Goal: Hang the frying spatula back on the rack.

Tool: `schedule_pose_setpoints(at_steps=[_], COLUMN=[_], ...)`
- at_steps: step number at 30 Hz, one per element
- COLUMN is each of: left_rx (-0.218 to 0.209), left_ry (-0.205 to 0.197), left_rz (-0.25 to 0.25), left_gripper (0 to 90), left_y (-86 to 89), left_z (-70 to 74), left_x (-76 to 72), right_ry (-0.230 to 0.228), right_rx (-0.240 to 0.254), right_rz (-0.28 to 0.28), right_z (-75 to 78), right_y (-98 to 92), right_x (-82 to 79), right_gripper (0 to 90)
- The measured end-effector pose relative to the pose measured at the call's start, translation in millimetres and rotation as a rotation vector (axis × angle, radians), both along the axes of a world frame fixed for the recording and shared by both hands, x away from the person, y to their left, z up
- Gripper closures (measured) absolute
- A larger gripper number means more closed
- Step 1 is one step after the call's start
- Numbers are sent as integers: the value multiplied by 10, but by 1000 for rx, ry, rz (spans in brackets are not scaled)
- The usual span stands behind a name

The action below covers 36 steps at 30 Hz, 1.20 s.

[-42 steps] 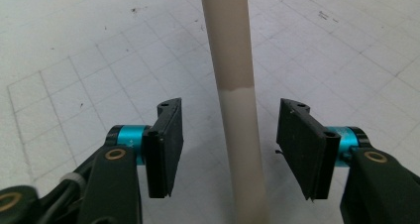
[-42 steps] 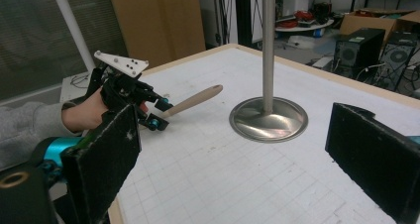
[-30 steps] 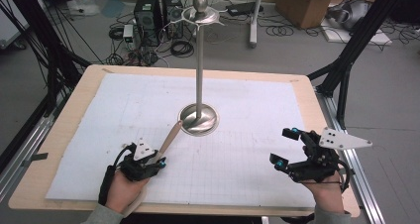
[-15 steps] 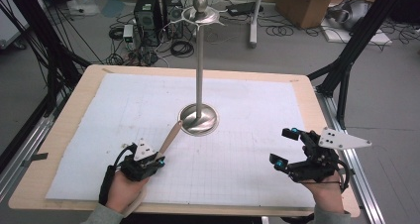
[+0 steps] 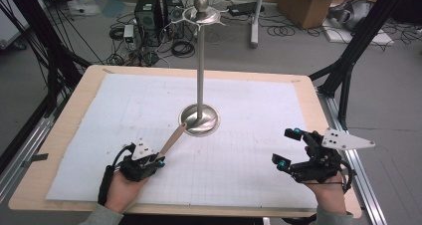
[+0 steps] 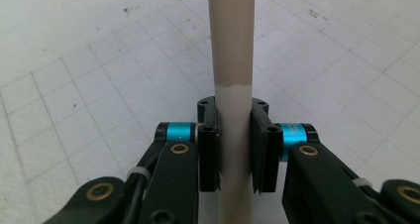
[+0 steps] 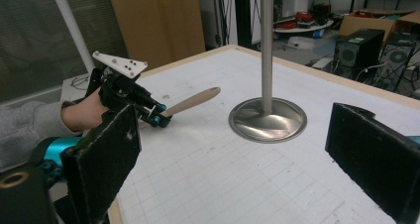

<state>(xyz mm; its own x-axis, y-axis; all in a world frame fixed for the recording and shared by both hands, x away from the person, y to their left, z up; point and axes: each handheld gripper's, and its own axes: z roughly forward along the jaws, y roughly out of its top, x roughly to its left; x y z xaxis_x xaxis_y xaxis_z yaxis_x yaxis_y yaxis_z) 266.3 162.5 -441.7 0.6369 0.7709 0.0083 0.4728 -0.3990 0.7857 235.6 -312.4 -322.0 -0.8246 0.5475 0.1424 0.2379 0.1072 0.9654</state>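
Observation:
A pale wooden stick [image 5: 171,140] lies slanted on the white gridded mat, its far end by the base of a metal stand [image 5: 199,120]. My left gripper [image 5: 157,160] has just been closing on the stick's near end. In the left gripper view the stick [image 6: 233,45] runs up between the two pads, which press on both its sides. My right gripper [image 5: 286,147] rests at the mat's right front, jaws wide apart with nothing between them. The right gripper view looks across at the stick [image 7: 190,102], the left gripper [image 7: 159,116] and the stand's base [image 7: 267,120].
The stand's tall thin pole [image 5: 200,60] rises from the middle of the mat to a round top piece [image 5: 201,8]. The wooden table's edge [image 5: 318,115] lies close to my right gripper. Computers, cables and boxes sit on the floor beyond.

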Motion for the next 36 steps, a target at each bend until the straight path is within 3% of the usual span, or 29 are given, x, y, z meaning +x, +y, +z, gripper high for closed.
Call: schedule_pose_setpoints(at_steps=[10,15,21,25,30,36], left_rx=[-87,-152,-260,-261,-230,-211], left_ry=[-20,-38,-64,-74,-104,-119], left_rz=[-9,-11,-25,-48,-79,-94], left_gripper=[768,768,768,768,769,771], left_y=[169,300,508,549,523,479], left_z=[194,343,568,736,949,1115], left_x=[-24,3,85,155,231,282], right_ry=[3,8,9,6,6,0], right_rx=[-2,-3,0,0,6,12], right_rz=[1,-3,-1,-1,-5,-6], right_z=[-7,-14,-12,-17,-14,-8], right_y=[1,-2,-2,-6,-22,-41], right_x=[2,5,3,10,5,-6], right_gripper=[60,60,60,61,60,60])
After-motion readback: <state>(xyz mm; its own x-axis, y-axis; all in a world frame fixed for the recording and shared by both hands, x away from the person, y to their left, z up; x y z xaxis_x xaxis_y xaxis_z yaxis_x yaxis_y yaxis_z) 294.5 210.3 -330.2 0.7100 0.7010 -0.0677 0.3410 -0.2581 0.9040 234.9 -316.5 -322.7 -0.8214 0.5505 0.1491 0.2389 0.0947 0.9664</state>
